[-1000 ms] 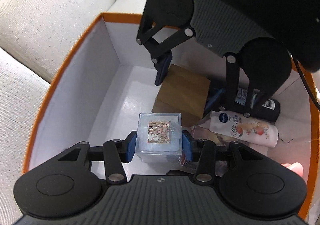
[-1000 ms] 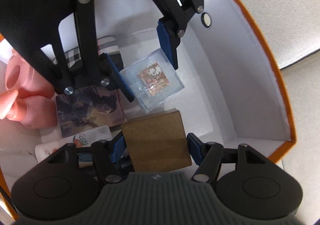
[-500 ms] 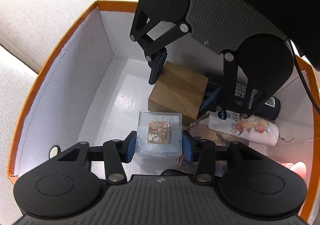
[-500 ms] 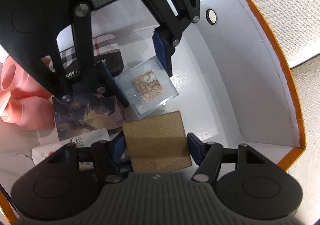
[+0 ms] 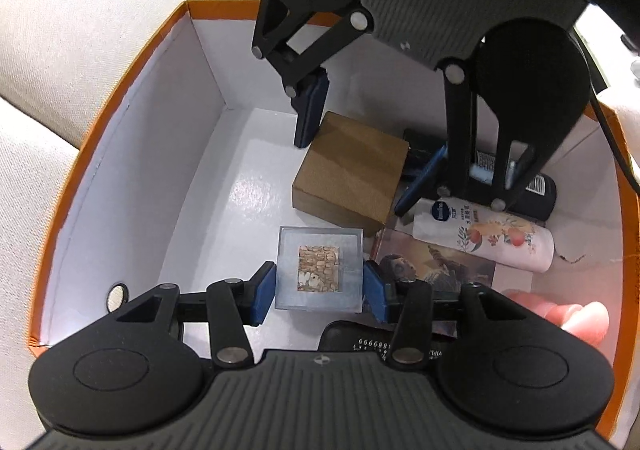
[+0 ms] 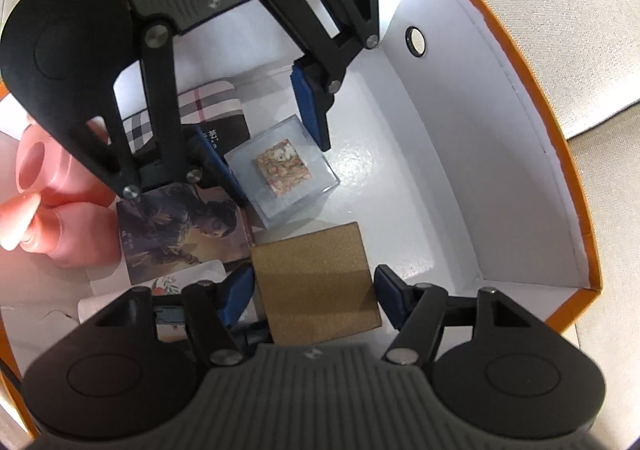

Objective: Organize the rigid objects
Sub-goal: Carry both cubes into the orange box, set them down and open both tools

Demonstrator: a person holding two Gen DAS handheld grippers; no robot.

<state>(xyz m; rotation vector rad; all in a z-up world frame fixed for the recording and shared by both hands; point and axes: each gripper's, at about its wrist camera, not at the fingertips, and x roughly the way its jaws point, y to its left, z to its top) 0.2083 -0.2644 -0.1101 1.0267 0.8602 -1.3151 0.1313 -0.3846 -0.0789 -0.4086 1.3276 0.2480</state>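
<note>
Both grippers point steeply down into the orange-rimmed box [image 5: 120, 98], which sits on pale cushions; its white floor is the landmark here. The left gripper [image 5: 319, 292] has the clear cube [image 5: 320, 268] between its blue pads, the cube resting low toward the near middle of the box floor; its jaws are opening, and a thin gap seems to show at each pad, so I judge the cube released rather than clamped. The right gripper [image 6: 314, 296] straddles the brown block [image 6: 316, 282], which stands on the box floor just beyond the cube, nearly touching it; those jaws are opening too, with a clear gap on one side, so the block looks let go. Both things lie directly between their own fingers, square-sided with no real long axis; each hand is nearest its own piece. Toward the box's crowded side lie a white bottle [image 5: 484, 236], a dark bottle [image 5: 540, 192], a picture card [image 5: 436, 262] and a pink object [image 6: 52, 186]. I judge the coming move to be a straight lift out, clear of the walls.
</note>
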